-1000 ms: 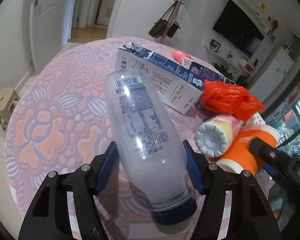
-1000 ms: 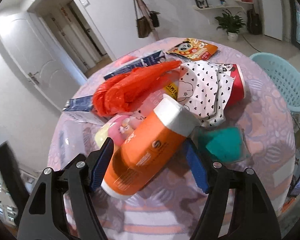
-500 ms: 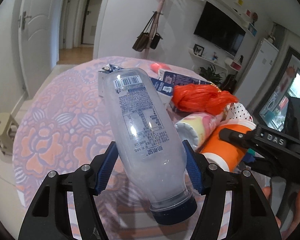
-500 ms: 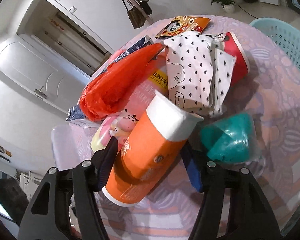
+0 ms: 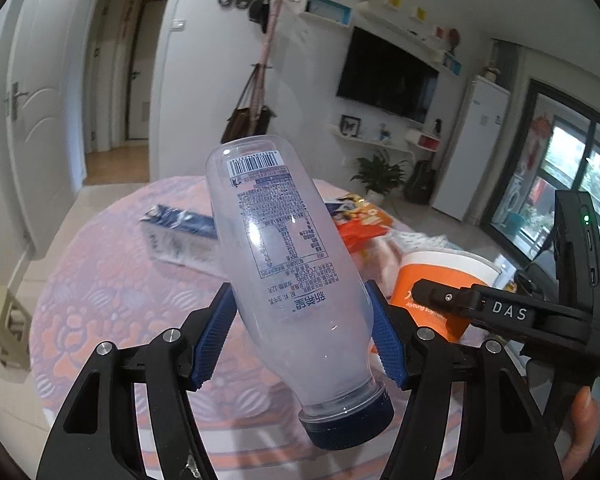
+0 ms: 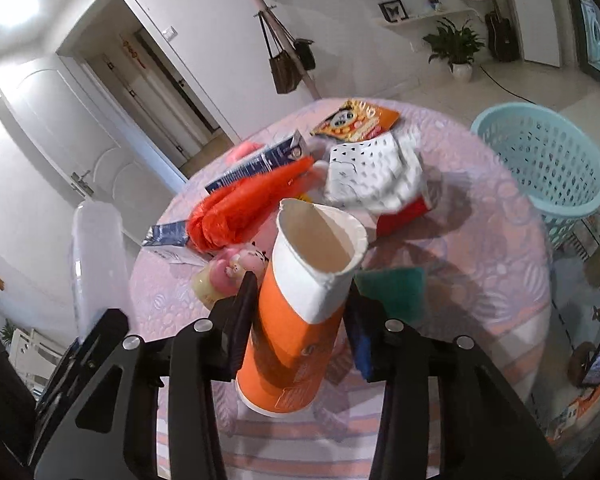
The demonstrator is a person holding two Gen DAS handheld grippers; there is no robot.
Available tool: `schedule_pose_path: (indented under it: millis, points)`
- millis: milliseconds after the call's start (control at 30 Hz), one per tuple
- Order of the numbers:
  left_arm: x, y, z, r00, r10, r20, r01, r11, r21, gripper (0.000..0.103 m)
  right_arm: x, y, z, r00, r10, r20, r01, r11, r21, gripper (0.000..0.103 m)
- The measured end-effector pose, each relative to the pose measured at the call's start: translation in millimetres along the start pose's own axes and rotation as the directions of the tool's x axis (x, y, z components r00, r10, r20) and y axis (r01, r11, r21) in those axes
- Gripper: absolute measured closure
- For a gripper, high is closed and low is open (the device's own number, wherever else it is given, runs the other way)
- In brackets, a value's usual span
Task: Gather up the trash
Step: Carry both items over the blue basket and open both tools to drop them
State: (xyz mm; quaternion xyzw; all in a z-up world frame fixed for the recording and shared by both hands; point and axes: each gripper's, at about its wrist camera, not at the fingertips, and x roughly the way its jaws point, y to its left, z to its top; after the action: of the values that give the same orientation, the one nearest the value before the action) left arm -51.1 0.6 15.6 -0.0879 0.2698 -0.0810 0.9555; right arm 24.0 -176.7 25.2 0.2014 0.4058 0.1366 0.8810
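The left gripper has its blue ribbed fingers closed on a clear plastic bottle w/ a dark blue cap. The bottle is lifted above the bench, tilted, w/ the cap toward the camera and the base w/ the barcode pointing away and up. It looks empty, only some haze inside.

The right gripper has its fingers pressed on both sides of an orange and white paper cup, so it grips the cup. The cup is held off the bench, the open mouth tilted up and away; the rim is squeezed to a pointed shape. In the left wrist view the same cup is just beside the bottle, on its right, w/ the right gripper's black arm in front of it.

Below, on the round bench w/ pink and orange flower cloth, the other trash lies near the middle: a crumpled orange-red plastic bag, a blue and white milk carton lying flat, a white wrapper w/ small black dots, an orange snack packet w/ a cartoon face, a small pink and yellow drink bottle and a green piece just behind the cup; what it is I cannot tell. A light blue perforated plastic basket stands on the floor at the right edge of the bench
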Motion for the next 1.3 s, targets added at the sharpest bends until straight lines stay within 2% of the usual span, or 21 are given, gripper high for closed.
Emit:
schedule_pose_path:
  millis: [200,333,500,600,733,833,1000,1100,1167,1300]
  points:
    - [-7,-7,8,0.999,-0.034,0.035,0.035,0.999,-0.012,0.04,-16,13,-9,0.999,0.036,0.009,-0.035,0.995,-0.088,0.064]
    - [-9,-10,15,0.998,-0.049,0.047,0.049,0.999,0.003,0.04,-35,15,-2,0.996,0.023,0.081,-0.012,0.991,-0.134,0.065]
    - [3,-29,38,0.993,-0.109,0.051,0.107,0.993,0.039,0.04,-60,-5,17,0.985,-0.014,0.174,0.033,0.994,-0.108,0.064]
    - [16,-52,53,0.988,-0.144,0.053,0.139,0.987,0.077,0.04,-78,-32,37,0.96,-0.099,0.261,0.123,0.99,-0.075,0.064]
    - [46,-88,76,0.979,-0.205,0.022,0.201,0.973,0.111,0.04,-91,-74,62,0.923,-0.208,0.325,0.22,0.976,-0.001,0.064]
    - [77,-122,87,0.969,-0.248,-0.026,0.249,0.96,0.132,0.04,-87,-111,79,0.879,-0.32,0.353,0.321,0.945,0.058,0.064]
    - [148,-177,91,0.942,-0.295,-0.162,0.318,0.938,0.14,0.04,-61,-179,100,0.842,-0.445,0.305,0.417,0.896,0.155,0.064]
    - [189,-206,87,0.921,-0.303,-0.246,0.345,0.927,0.149,0.04,-39,-221,108,0.827,-0.501,0.256,0.46,0.864,0.206,0.064]
    - [215,-223,76,0.906,-0.297,-0.303,0.356,0.92,0.164,0.04,-24,-243,113,0.825,-0.52,0.222,0.474,0.85,0.23,0.064]
    - [264,-250,60,0.887,-0.262,-0.38,0.35,0.919,0.184,0.04,1,-279,113,0.818,-0.551,0.162,0.502,0.824,0.263,0.062]
